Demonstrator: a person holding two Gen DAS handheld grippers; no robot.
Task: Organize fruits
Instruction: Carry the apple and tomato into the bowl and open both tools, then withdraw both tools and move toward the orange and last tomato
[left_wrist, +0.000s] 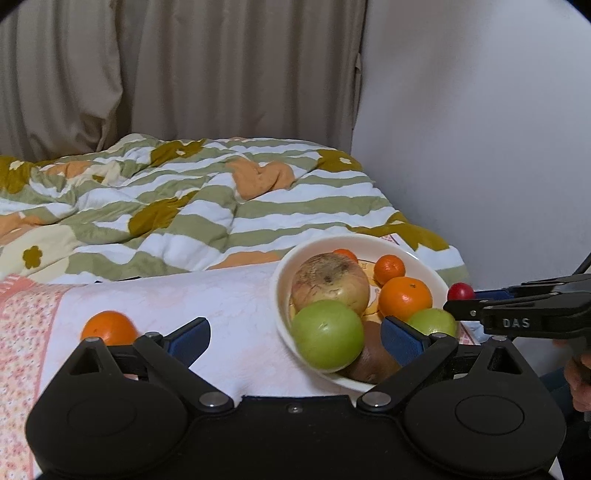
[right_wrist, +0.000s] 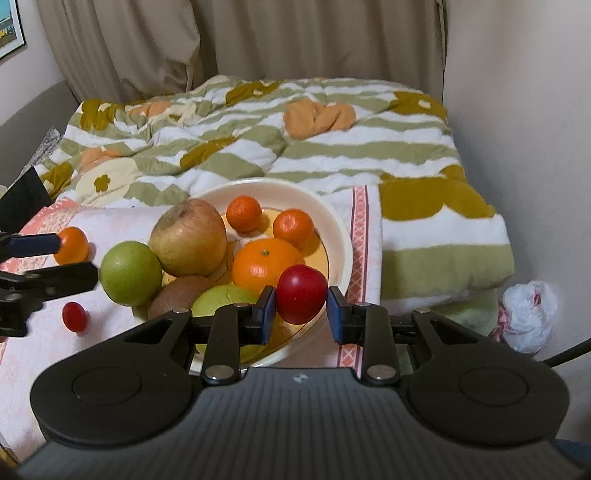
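Meanwhile, our right gripper (right_wrist: 301, 308) clamped a red fruit (right_wrist: 301, 293) above the near rim of the white bowl (right_wrist: 341, 229). Our left gripper (left_wrist: 295, 336) stood wide, holding nothing, a green apple (left_wrist: 327, 334) just beyond its fingers at the bowl's edge.

Oranges: four, three in the bowl (right_wrist: 341, 236) at (right_wrist: 243, 213), (right_wrist: 293, 227) and (right_wrist: 266, 266), one (right_wrist: 72, 245) out on the cloth (right_wrist: 33, 350); green fruits: two (right_wrist: 129, 272), (right_wrist: 225, 297); one apple (right_wrist: 190, 236); one kiwi (right_wrist: 177, 295). Red fruits: two (right_wrist: 301, 293), (right_wrist: 75, 316); one bowl; two grippers (right_wrist: 301, 314), (left_wrist: 291, 336).
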